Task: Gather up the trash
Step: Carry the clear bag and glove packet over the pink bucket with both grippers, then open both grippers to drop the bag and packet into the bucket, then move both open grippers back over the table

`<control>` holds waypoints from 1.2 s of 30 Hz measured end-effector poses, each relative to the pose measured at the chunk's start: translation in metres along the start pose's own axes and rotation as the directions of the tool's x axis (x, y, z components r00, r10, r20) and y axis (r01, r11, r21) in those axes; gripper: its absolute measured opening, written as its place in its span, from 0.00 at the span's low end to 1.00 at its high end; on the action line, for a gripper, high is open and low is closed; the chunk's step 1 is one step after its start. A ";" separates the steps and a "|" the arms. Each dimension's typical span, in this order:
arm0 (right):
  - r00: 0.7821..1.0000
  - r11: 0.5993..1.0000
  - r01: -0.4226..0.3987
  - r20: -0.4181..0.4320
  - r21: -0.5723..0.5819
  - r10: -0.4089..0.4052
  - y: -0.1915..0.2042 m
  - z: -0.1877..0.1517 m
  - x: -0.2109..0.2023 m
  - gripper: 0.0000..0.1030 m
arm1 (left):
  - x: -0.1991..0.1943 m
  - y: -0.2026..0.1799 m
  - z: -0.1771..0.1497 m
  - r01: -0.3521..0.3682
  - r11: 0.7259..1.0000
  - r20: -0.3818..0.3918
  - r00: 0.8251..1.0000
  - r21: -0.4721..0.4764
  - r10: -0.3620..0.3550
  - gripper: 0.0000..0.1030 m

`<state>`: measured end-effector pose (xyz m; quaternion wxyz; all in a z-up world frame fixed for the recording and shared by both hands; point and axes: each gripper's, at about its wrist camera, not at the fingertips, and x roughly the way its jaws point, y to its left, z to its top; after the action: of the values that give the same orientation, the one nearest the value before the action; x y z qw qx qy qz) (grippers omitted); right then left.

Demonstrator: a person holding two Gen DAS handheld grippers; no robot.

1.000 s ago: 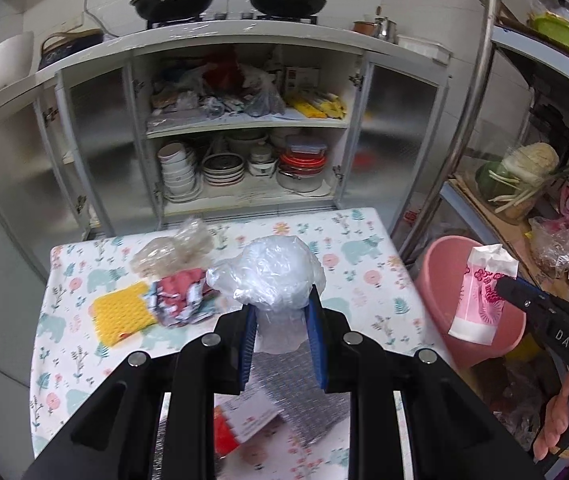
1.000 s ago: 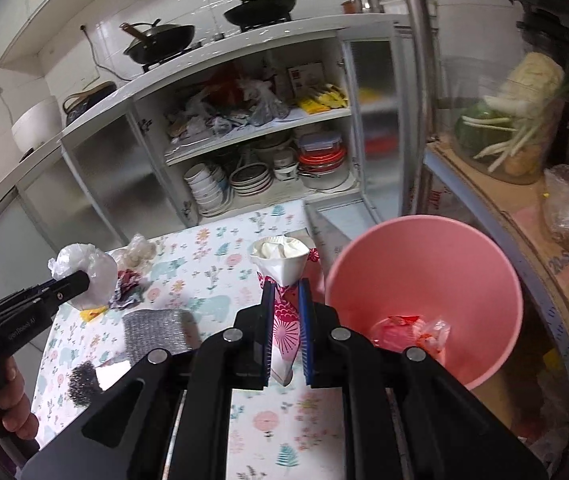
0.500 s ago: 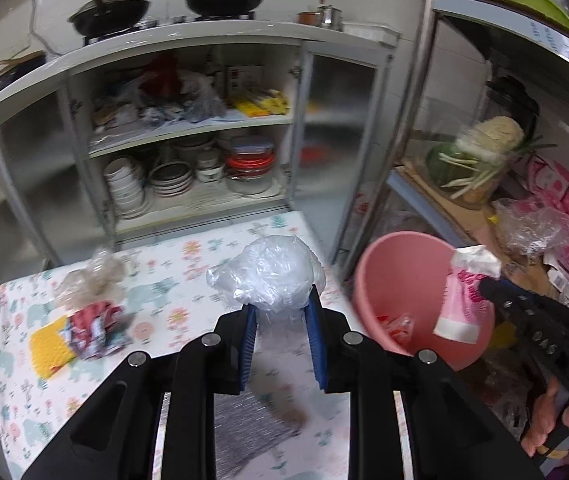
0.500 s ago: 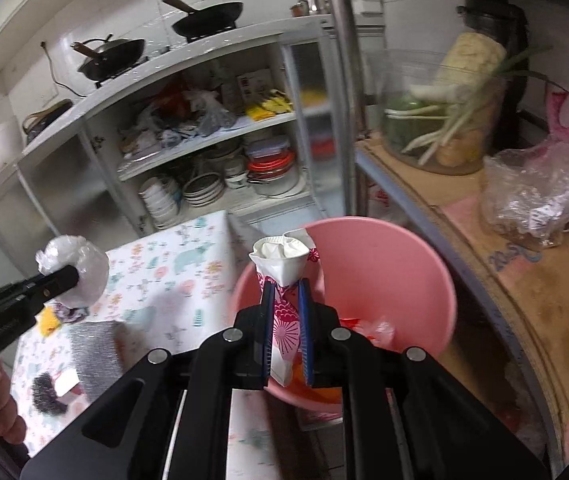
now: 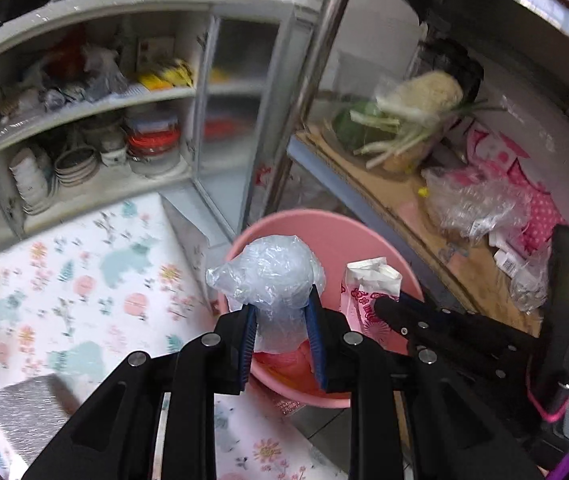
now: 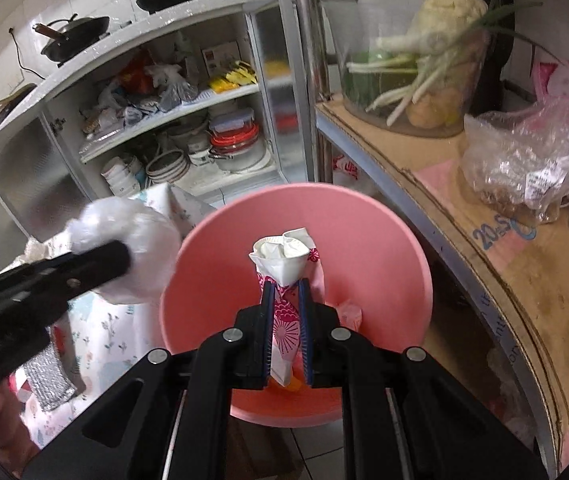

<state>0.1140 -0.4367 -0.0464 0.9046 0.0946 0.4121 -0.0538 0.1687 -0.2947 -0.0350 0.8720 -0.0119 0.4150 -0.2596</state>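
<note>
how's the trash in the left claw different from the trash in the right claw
The left claw pinches a crumpled clear plastic bag, rounded and puffy. The right claw pinches a pink-and-white paper packet, slim, upright, open-topped. Both are held above the pink bin.

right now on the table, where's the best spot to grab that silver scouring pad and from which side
The silver scouring pad lies flat on the flowered tablecloth, so there is no side to pinch. Probably best to come straight down from above and close on one free edge or corner, where the soft mesh can bunch up between the fingers.
</note>
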 end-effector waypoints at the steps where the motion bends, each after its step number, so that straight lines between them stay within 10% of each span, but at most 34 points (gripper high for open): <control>1: 1.000 1.000 0.002 -0.008 0.003 -0.002 -0.001 -0.002 0.002 0.12 | 0.007 -0.001 -0.002 -0.002 1.000 -0.012 1.000 0.004 0.002 0.22; 13: 0.997 0.999 0.023 -0.080 0.037 -0.020 -0.011 -0.011 0.022 0.13 | 0.044 -0.003 -0.021 -0.009 1.000 -0.115 0.993 0.026 0.012 0.34; 17: 0.997 0.999 0.022 -0.080 0.030 -0.020 -0.010 -0.012 0.021 0.29 | 0.036 -0.002 -0.019 0.004 1.000 -0.097 0.995 0.017 -0.002 0.44; 36: 0.997 0.997 -0.072 0.001 -0.040 0.072 0.025 -0.017 -0.034 0.30 | -0.054 0.006 -0.026 -0.028 1.000 0.026 0.999 0.006 0.028 0.56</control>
<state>0.0836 -0.4081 -0.0286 0.9082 0.0912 0.4082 -0.0132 0.1239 -0.2593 -0.0146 0.8809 -0.0064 0.4029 -0.2484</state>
